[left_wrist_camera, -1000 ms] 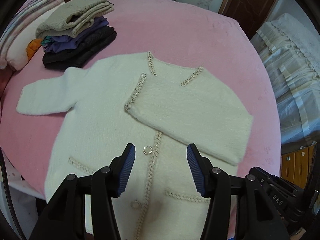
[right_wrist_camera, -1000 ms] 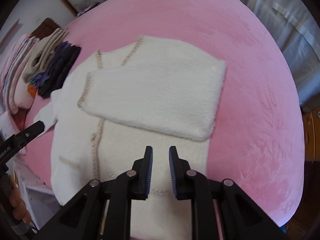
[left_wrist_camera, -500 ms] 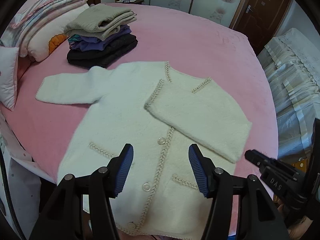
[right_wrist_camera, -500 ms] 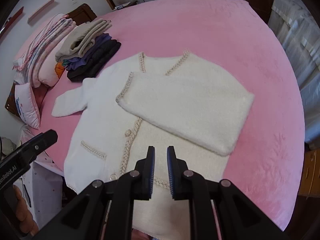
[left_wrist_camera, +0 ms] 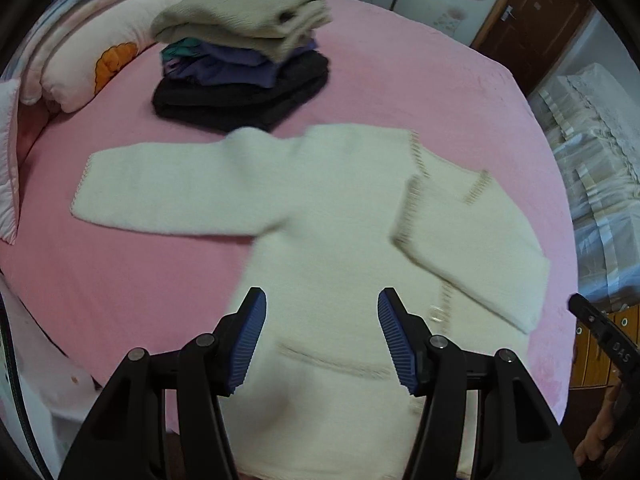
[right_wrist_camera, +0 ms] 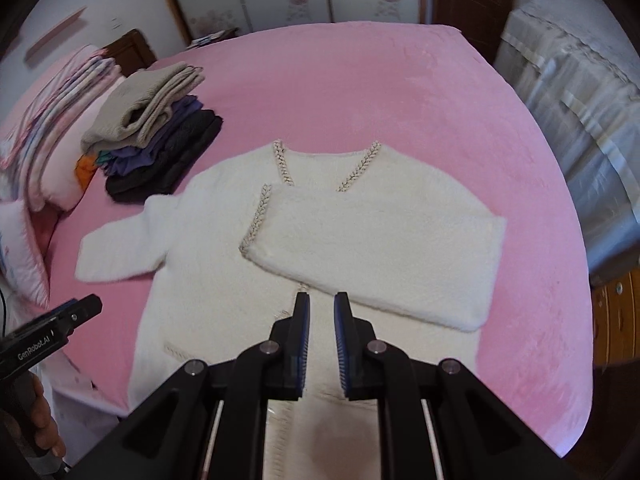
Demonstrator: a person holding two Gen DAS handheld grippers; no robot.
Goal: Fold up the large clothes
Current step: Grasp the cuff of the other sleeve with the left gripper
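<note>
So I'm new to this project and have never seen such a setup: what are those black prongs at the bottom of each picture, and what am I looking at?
There is no robot here. A person holds a two-finger gripper in each hand, and each gripper carries a wide-angle camera that looks forward along its fingers. So one picture comes from the left gripper and the other from the right gripper; the black prongs with blue pads are the fingers.

Both look down on a bed with a pink cover. On it lies a cream cardigan spread flat, with one sleeve already folded across the front and the other sleeve out to the side. Behind it sits a stack of folded clothes, next to pillows.

Nothing is held: the left jaws stand wide open, the right nearly closed with a narrow empty gap.
</note>
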